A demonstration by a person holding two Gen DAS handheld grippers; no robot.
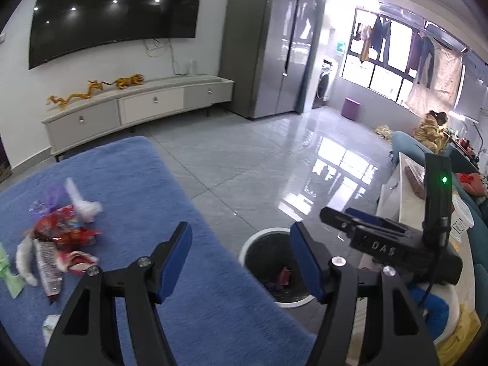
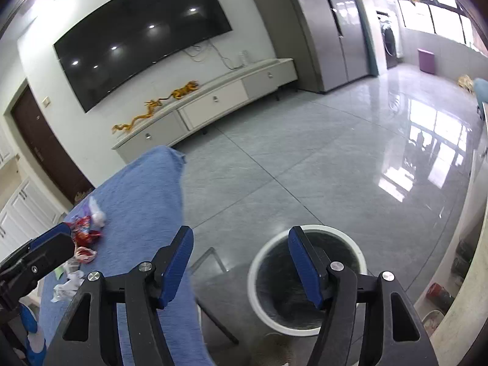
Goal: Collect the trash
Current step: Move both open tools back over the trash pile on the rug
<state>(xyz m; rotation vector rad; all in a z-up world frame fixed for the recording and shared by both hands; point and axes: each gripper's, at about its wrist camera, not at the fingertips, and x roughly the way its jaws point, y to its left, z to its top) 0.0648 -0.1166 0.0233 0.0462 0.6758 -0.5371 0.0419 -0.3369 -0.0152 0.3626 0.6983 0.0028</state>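
Note:
Trash lies on the blue cloth [image 1: 146, 183] at the left: a red snack wrapper [image 1: 62, 227], a crumpled white tissue [image 1: 84, 202], a silver-brown wrapper [image 1: 47, 265] and a green scrap [image 1: 9, 274]. The same pile shows in the right wrist view [image 2: 84, 228]. A white-rimmed bin [image 1: 268, 259] stands on the floor beside the cloth with some wrappers inside; it also shows in the right wrist view [image 2: 305, 280]. My left gripper [image 1: 241, 262] is open and empty above the cloth's edge and the bin. My right gripper [image 2: 241, 262] is open and empty above the bin.
A grey tiled floor [image 1: 274, 158] stretches to a TV cabinet [image 1: 137, 106] and a grey cupboard [image 1: 268, 45]. A white counter [image 1: 405, 195] runs along the right. A person [image 1: 433, 128] sits far right. A folding frame [image 2: 213, 274] stands under the cloth's edge.

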